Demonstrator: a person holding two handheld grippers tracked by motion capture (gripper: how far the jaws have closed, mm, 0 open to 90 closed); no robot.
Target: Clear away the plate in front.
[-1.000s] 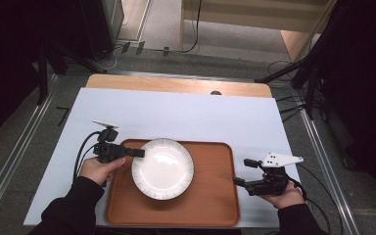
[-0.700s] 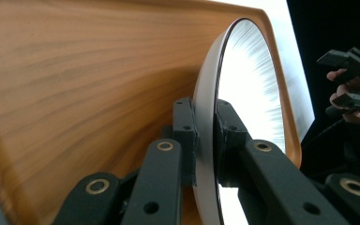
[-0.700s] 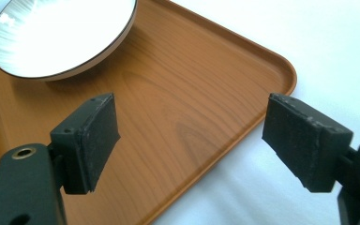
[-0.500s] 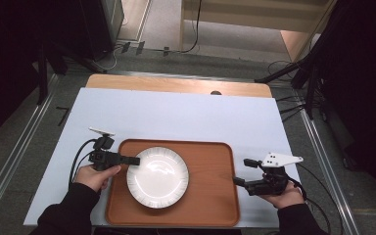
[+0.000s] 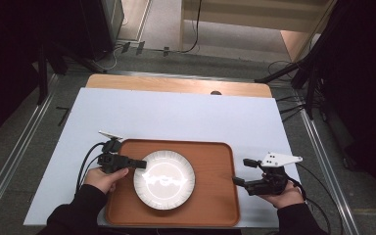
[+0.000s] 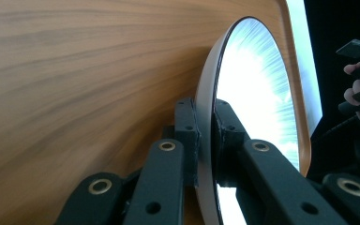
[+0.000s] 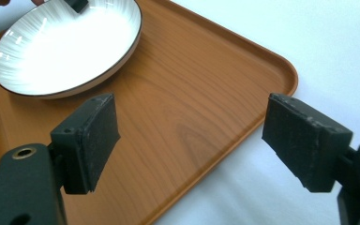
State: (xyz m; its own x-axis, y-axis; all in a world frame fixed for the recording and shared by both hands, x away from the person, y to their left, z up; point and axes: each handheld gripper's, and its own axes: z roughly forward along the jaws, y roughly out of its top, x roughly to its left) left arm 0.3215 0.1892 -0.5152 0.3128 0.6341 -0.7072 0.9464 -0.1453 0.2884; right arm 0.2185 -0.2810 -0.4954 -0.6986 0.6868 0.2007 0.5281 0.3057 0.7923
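A white plate (image 5: 164,179) with a dark rim and fine ribbing lies on the left half of a brown wooden tray (image 5: 215,156). My left gripper (image 5: 139,165) reaches in from the left and is shut on the plate's left rim. In the left gripper view the two pads clamp the rim of the plate (image 6: 258,93) from both sides at the left gripper (image 6: 206,136). My right gripper (image 5: 243,171) hovers open at the tray's right edge with nothing between its pads. In the right gripper view the right gripper (image 7: 192,136) frames the tray's corner (image 7: 262,70), with the plate (image 7: 65,42) farther off.
The tray sits near the front edge of a pale blue table cover (image 5: 176,112), whose far half is bare. A wooden tabletop strip (image 5: 176,84) shows behind it. Cables trail from both grippers. Dark stands and floor rails flank the table.
The plate, held by my left gripper, has shifted a little toward the tray's near edge. The right gripper has stayed where it was, still open.
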